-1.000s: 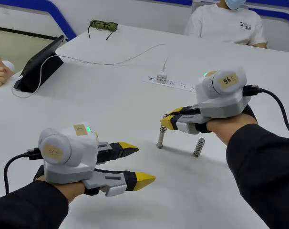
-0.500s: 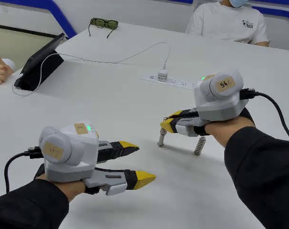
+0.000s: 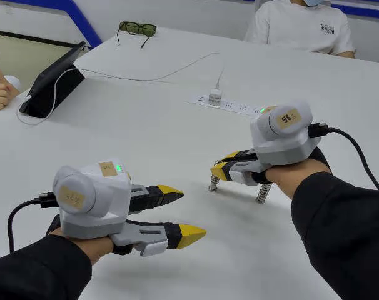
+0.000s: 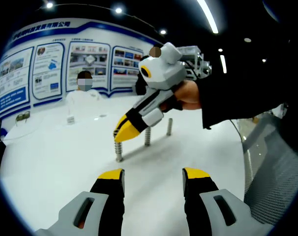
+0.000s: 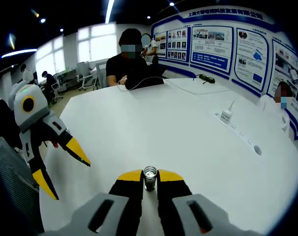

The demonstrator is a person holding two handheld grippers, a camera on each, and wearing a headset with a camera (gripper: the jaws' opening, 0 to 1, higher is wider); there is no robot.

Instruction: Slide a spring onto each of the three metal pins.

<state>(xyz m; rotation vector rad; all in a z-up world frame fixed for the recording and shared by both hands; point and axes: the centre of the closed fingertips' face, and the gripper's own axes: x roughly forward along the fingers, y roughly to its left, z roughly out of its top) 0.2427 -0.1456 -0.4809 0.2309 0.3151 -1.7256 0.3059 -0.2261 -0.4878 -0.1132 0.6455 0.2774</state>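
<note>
Spring [image 5: 150,173] sits clamped between the jaws of the right gripper [image 5: 150,180], and the right gripper view shows it end-on as a small metal ring. In the head view that gripper points tip-down over a pin [image 3: 212,183] that stands upright on the white desk [image 3: 146,137]. The coils wrap the pin's upper part just under the yellow tips. A second pin [image 3: 262,192] stands near it, below the person's wrist, and carries coils along its length. In the left gripper view a third pin [image 4: 169,127] stands farther back, in line with the other two. The left gripper [image 3: 181,212] is held low over the desk, well apart from the pins, with its jaws spread wide. A power strip [image 3: 227,105] lies farther back on the desk.
</note>
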